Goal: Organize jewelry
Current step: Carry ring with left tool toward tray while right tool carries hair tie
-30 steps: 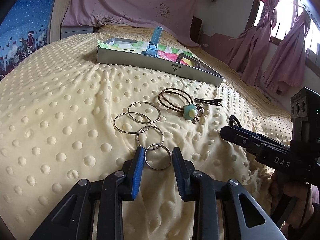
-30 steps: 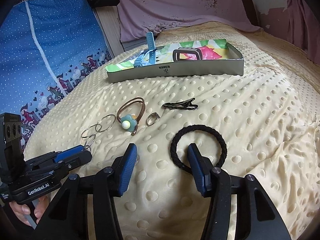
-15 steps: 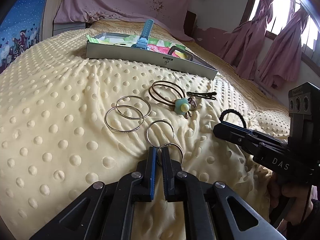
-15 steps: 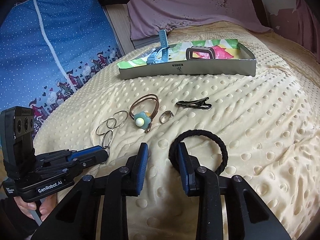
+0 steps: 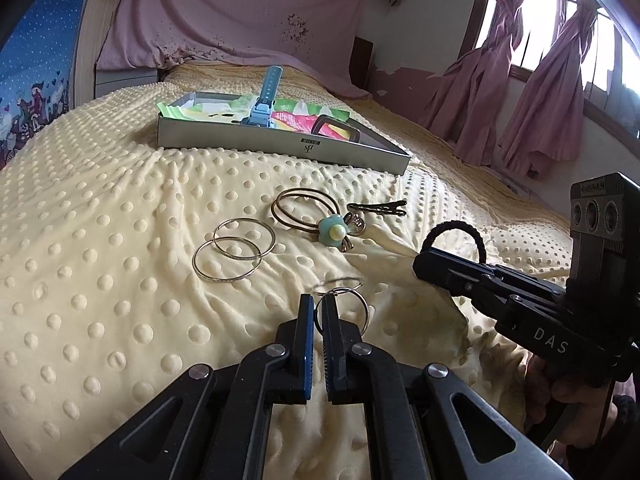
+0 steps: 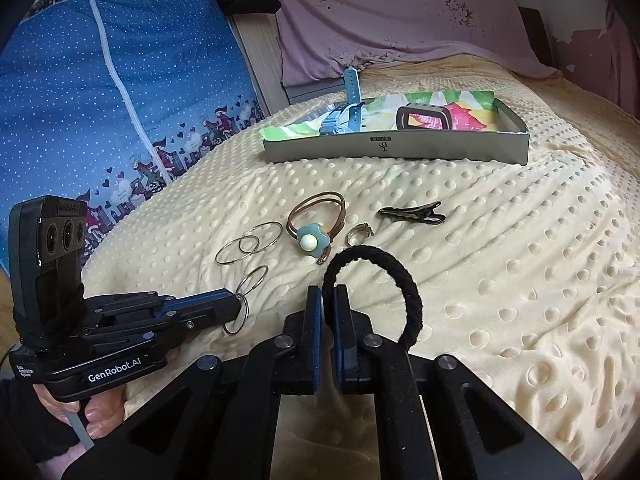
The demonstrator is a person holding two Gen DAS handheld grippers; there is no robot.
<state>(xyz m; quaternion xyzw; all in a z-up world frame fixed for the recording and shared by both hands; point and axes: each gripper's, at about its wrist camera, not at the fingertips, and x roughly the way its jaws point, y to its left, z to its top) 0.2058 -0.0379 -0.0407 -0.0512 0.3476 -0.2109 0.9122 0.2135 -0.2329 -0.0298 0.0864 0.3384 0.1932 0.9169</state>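
My left gripper (image 5: 317, 305) is shut on a silver ring (image 5: 363, 307) that is linked to a second ring (image 5: 338, 283); both are lifted off the yellow blanket. It also shows in the right wrist view (image 6: 236, 303). My right gripper (image 6: 328, 296) is shut on a black braided hair tie (image 6: 412, 292), raised above the blanket. Two larger silver hoops (image 5: 234, 250), a brown hair tie with a teal flower (image 5: 332, 232), a small ring (image 6: 359, 235) and a black hair clip (image 6: 412, 213) lie on the blanket. A grey box (image 5: 280, 146) stands beyond them.
The box holds a blue watch (image 5: 264, 104) and a dark-rimmed rectangular item (image 6: 424, 118) on colourful paper. A blue patterned panel (image 6: 120, 92) stands at the left, pink curtains (image 5: 520, 96) and a window at the right. The blanket (image 5: 100, 260) covers a bed.
Both grippers have closed fully and lifted: the left one raised the linked rings off the blanket, the right one pinched the black hair tie and raised it.
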